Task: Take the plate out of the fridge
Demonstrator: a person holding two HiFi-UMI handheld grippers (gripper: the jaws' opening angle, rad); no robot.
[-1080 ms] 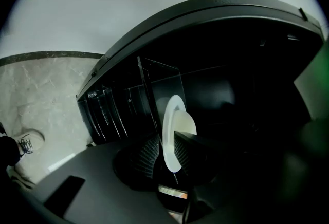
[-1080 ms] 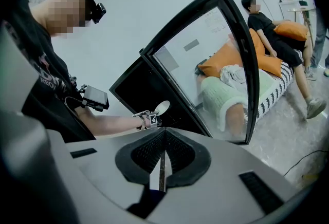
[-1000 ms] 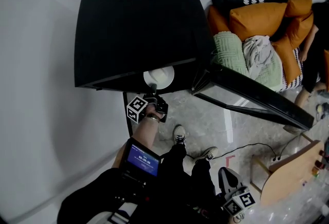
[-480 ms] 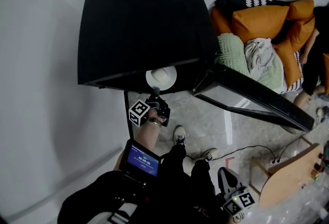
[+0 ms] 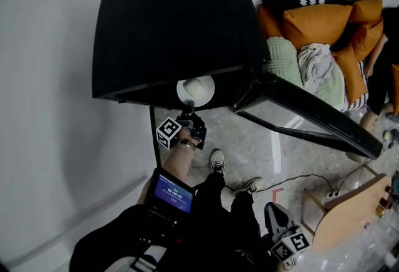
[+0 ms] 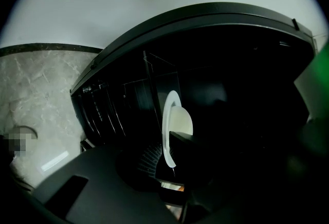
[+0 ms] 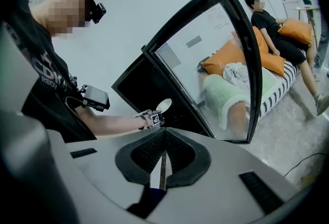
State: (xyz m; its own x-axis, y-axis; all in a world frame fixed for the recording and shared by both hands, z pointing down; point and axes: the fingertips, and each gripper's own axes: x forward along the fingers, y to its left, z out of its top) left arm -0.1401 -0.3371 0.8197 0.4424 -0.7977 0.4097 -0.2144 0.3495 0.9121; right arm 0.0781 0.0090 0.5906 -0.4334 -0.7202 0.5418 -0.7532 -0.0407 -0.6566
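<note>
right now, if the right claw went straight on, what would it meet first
Probably the left claw holding the white plate at the open fridge; depth is hard to judge.

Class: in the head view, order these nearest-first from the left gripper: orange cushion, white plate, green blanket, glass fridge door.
1. White round plate: left gripper fingers just closed on its rim.
2. Open glass fridge door, right.
3. Green knitted blanket, beyond door.
4. Orange cushion, farthest right.

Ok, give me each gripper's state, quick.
Left gripper: jaws just closed, holding the plate by its rim.
Right gripper: closed, empty.
</note>
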